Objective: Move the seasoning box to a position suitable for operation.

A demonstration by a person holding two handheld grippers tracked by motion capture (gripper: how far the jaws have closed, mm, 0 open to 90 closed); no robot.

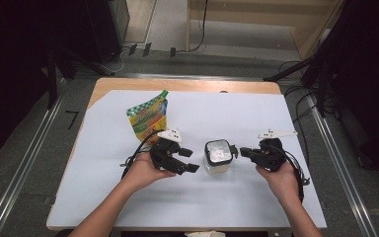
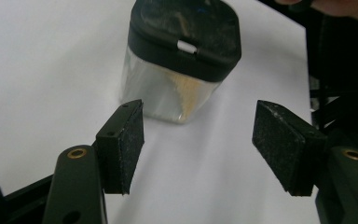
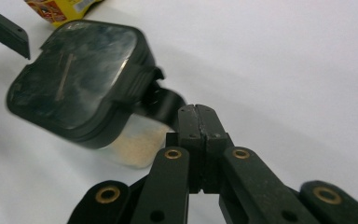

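- Seen from the high view, a tabletop (image 1: pixel 128 202) covered by a white sheet has bare white surface open all around the things near its middle; a strip of wood shows along the far edge at 12 o'clock.
- A clear square container (image 1: pixel 216 157) with a black lid stands upright just right of the sheet's centre, well away from every edge.
- The left tool (image 1: pixel 188 160) lies at the container's 9 o'clock, near it but apart from it. Its jaws stand released and wide, with nothing between them.
- The right tool (image 1: pixel 242 151) is at the container's 3 o'clock, its jaws clenched tight together, tips right at the lid's black latch tab; whether they touch it cannot be told.
- A yellow and green snack pouch (image 1: pixel 148 117) sits at the container's 10 o'clock, behind the left tool.
- The left gripper view shows the container (image 2: pixel 177 84) from the side: clear walls, pale crumbly contents at the bottom, a small white mark on the lid's rim.
- The right gripper view shows the lid's glossy, smudged top (image 3: pixel 77 77) and the latch tab (image 3: pixel 161 100) sticking out towards the closed jaws, plus a corner of the pouch (image 3: pixel 58 9) at 11 o'clock.
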